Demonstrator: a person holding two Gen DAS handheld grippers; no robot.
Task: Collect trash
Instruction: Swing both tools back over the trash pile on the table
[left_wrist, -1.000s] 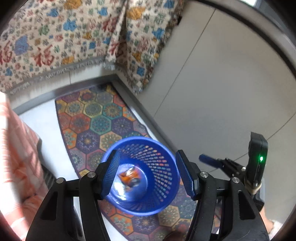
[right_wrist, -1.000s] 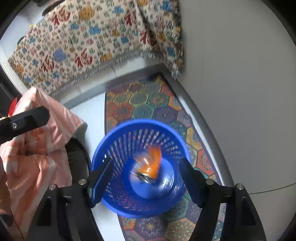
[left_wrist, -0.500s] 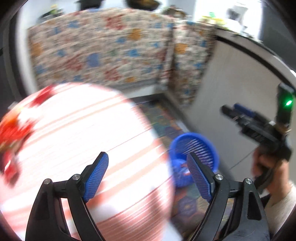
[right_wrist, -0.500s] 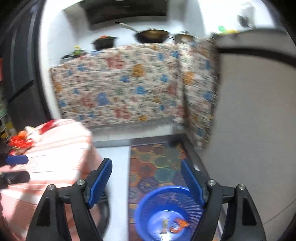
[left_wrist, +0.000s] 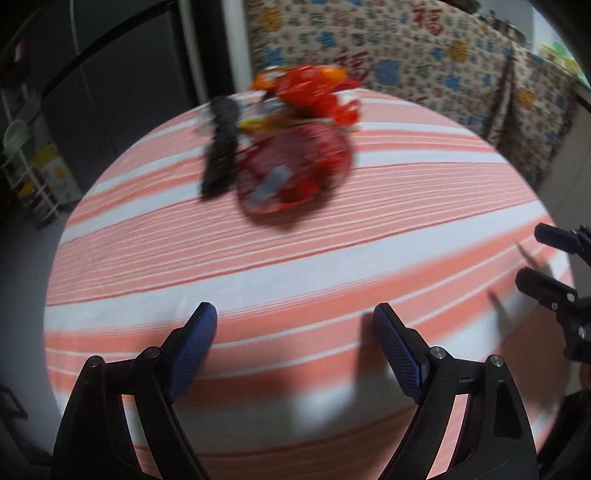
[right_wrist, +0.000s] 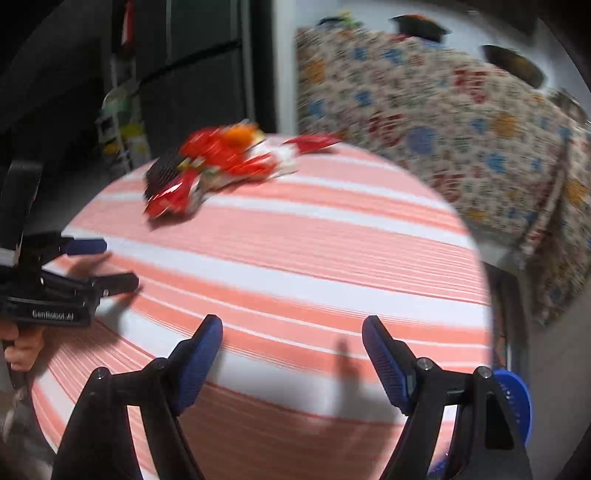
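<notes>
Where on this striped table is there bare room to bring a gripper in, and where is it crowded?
The striped tablecloth is bare across its whole near half, between the trash pile and the open left gripper. Crowding is only at the far edge, where red wrappers and a dark object cluster. The open right gripper also hangs over bare cloth.

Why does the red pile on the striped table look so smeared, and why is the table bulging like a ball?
Left wrist view: motion blur smears the trash pile, while the left tool stays sharp; the fisheye lens bows the striped table. Right wrist view: the same smear on the pile, and the patterned cloth streaks; the right tool is crisp, casting soft shadows.
</notes>
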